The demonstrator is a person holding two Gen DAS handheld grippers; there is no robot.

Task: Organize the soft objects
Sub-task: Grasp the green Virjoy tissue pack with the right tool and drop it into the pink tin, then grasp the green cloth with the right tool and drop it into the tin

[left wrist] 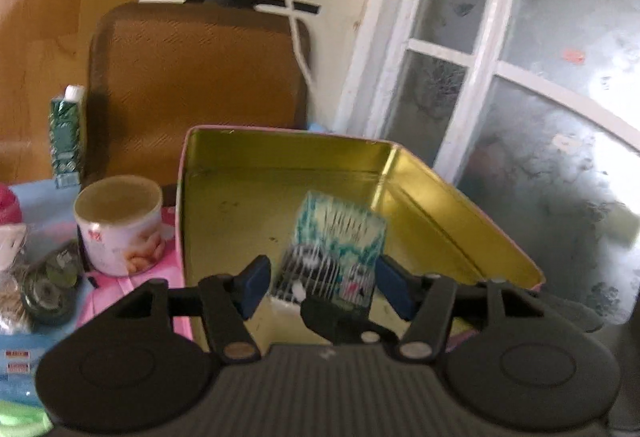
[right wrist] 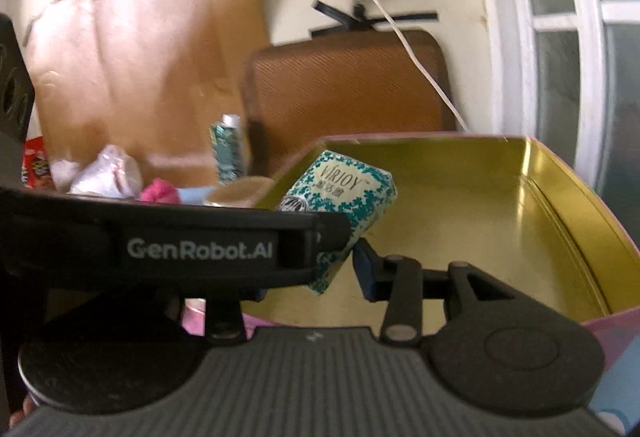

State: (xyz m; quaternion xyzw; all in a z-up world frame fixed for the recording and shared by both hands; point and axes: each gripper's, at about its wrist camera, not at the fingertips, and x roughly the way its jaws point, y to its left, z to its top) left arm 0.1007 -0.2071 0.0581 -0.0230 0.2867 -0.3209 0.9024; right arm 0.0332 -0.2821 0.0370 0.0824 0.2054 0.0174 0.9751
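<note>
- Left gripper (left wrist: 320, 287): jaws spread, blue pads either side of the tissue pack (left wrist: 340, 237), small gaps visible, not pinching it.
- Right gripper (right wrist: 312, 269): left pad hidden behind the other tool's black body; cannot tell if it clamps the pack (right wrist: 348, 197).
- Pack is tilted, over the open gold-lined tin (left wrist: 240, 177); its label is readable only in the right view.
- Left view alone shows the paper cup (left wrist: 120, 225) fully, beside the tin.
- Both show the brown tray (left wrist: 192, 77) leaning on the wall.
</note>
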